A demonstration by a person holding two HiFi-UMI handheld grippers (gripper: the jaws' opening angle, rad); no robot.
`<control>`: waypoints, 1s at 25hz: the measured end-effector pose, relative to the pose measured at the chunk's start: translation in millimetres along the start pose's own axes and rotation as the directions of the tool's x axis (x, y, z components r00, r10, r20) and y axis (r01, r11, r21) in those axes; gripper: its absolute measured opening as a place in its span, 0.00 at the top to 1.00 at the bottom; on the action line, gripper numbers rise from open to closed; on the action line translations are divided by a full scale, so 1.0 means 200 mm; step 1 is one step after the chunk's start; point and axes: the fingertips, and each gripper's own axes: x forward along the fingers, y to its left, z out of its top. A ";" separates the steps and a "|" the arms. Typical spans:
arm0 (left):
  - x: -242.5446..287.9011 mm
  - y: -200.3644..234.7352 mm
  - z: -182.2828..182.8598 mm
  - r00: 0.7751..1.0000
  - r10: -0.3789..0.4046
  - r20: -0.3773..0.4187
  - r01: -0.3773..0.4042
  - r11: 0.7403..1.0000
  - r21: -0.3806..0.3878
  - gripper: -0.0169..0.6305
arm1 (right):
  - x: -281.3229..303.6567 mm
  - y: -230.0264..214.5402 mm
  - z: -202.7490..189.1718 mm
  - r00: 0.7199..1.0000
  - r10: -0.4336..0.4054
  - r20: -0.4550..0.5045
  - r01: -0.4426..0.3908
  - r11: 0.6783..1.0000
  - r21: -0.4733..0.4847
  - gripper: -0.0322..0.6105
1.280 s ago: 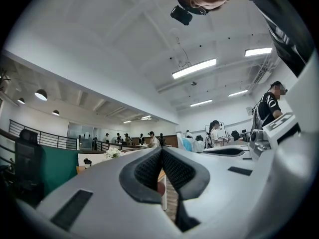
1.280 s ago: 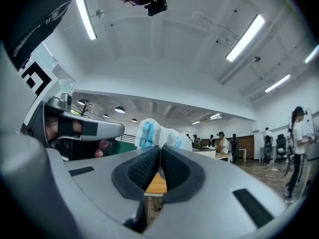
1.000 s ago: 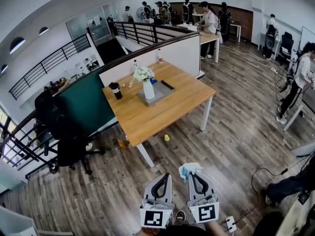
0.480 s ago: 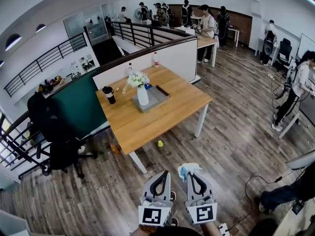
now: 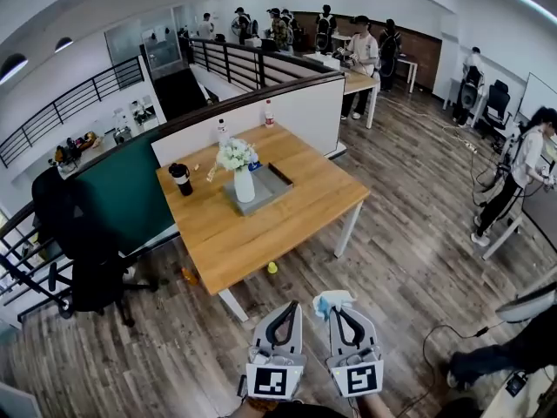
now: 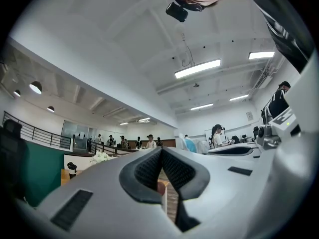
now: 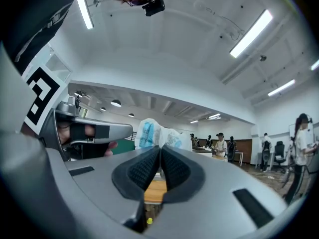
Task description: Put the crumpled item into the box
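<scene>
My right gripper (image 5: 334, 311) is low in the head view, shut on a crumpled white-and-blue item (image 5: 332, 300) that sticks out past its tips. In the right gripper view the crumpled item (image 7: 154, 133) bulges above the closed jaws of the right gripper (image 7: 160, 151). The left gripper (image 5: 291, 308) hangs beside it, its jaws together and nothing between them; the left gripper (image 6: 162, 153) looks the same in its own view. A shallow grey box (image 5: 278, 181) lies on the wooden table (image 5: 287, 220) ahead, well away from both grippers.
A white vase of flowers (image 5: 241, 174) stands at the box's left end. A black cup (image 5: 180, 178) and two bottles (image 5: 220, 131) are also on the table. A yellow ball (image 5: 272, 267) lies on the floor under it. An office chair (image 5: 83, 273) is at left, and people stand at the back and right.
The table has slid left and slightly down in the head view. Both grippers keep their place at the bottom of the view, the right one still holding the crumpled item.
</scene>
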 end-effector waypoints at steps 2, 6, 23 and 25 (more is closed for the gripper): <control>0.06 0.04 0.01 1.000 0.008 0.010 -0.008 1.000 0.001 0.94 | 0.07 -0.02 0.01 1.000 0.005 -0.010 -0.005 1.000 -0.019 0.93; 0.16 0.16 0.00 0.999 0.023 0.028 -0.022 0.999 -0.028 0.94 | 0.24 -0.05 0.03 1.000 0.007 -0.006 -0.007 0.999 -0.045 0.93; 0.73 0.44 -0.17 0.999 -0.027 0.039 0.030 0.996 -0.080 0.94 | 0.75 -0.31 0.02 0.998 -0.071 -0.001 0.070 0.990 -0.126 0.93; 0.80 0.43 -0.19 0.998 -0.053 0.034 0.056 0.996 -0.075 0.94 | 0.78 -0.37 0.01 0.995 -0.097 0.009 0.097 0.987 -0.129 0.93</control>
